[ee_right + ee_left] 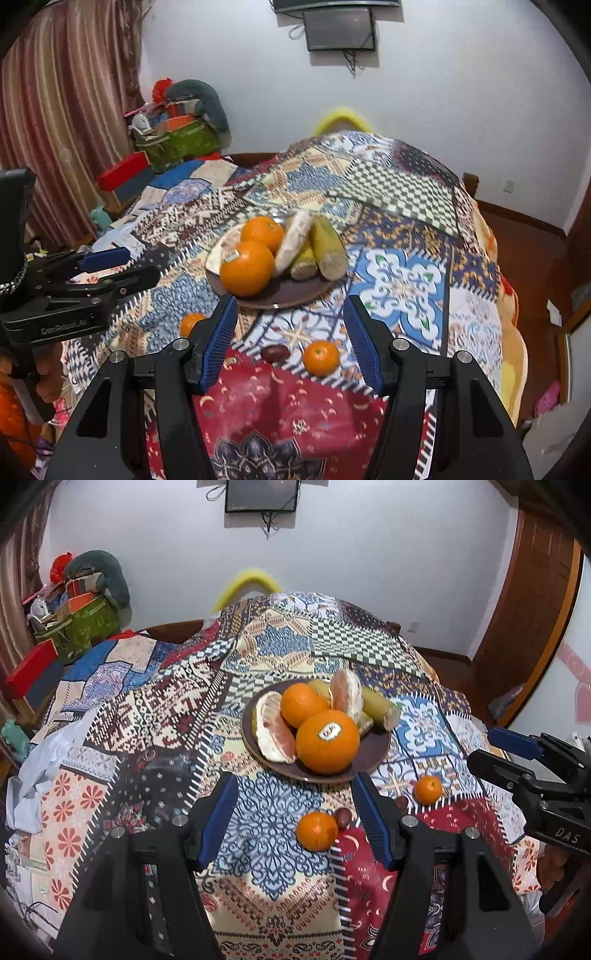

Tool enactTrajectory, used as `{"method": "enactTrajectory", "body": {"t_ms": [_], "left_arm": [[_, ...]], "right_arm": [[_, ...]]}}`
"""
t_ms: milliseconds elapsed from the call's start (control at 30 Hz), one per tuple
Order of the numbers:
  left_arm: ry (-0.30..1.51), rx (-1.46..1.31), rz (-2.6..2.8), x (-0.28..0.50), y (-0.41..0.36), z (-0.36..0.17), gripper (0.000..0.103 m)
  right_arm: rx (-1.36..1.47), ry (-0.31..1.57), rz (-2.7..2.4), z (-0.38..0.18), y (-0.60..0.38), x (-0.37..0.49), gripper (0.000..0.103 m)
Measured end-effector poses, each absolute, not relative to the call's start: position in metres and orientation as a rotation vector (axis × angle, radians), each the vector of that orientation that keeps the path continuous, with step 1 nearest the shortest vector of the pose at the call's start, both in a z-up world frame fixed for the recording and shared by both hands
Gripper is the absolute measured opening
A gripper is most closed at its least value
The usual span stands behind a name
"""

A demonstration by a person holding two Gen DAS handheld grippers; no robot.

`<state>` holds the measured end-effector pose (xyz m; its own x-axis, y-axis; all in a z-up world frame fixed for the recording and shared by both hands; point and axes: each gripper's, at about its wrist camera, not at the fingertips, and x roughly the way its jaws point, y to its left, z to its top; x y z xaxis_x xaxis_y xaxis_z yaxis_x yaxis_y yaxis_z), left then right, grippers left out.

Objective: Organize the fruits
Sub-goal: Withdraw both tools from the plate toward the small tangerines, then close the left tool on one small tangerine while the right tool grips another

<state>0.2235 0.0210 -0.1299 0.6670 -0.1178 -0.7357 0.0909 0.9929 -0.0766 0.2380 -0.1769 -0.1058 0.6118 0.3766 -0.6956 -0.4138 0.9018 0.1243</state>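
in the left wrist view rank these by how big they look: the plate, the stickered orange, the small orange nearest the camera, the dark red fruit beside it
1. plate
2. stickered orange
3. small orange nearest the camera, though nearness may flatter it
4. dark red fruit

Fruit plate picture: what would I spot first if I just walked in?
Probably the big orange with a sticker, at the front of the brown plate mid-table, with another orange and pale peeled fruit pieces behind. Two small oranges sit loose on the bright patchwork cloth, nearer the open left claw.
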Motion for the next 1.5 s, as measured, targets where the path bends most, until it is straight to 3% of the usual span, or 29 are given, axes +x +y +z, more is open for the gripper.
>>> {"method": "enactTrajectory", "body": {"t_ms": [133,733,833,1000,1167,1300,1500], "left_arm": [[0.860,-0.031,-0.124,0.222,0.017,-0.141,0.064],[0.983,-0.043,-0.147,0.230,0.010,-0.198,0.064],[0.990,-0.037,-0.155,0.232,0.007,-0.203,0.064],[0.995,-0.035,-0.173,0.236,0.003,-0.208,0.063],[0.988,-0.024,-0.185,0.238,0.001,-0.210,0.048],[0.993,-0.039,-0.205,0.240,0.002,-0.213,0.037],[0.984,-0.045,-0.206,0.239,0.003,-0.212,0.037]], "right_arm": [[-0.033,0.827,0.429,-0.118,-0.185,0.236,0.073],[-0.008,0.955,0.342,-0.166,-0.204,0.248,0.076],[0.006,0.962,0.363,-0.171,-0.202,0.250,0.072],[0.011,0.994,0.403,-0.180,-0.196,0.254,0.052],[0.006,1.004,0.429,-0.186,-0.192,0.257,0.038],[-0.004,1.008,0.451,-0.188,-0.187,0.259,0.032],[0.001,0.989,0.451,-0.187,-0.187,0.259,0.032]]}}
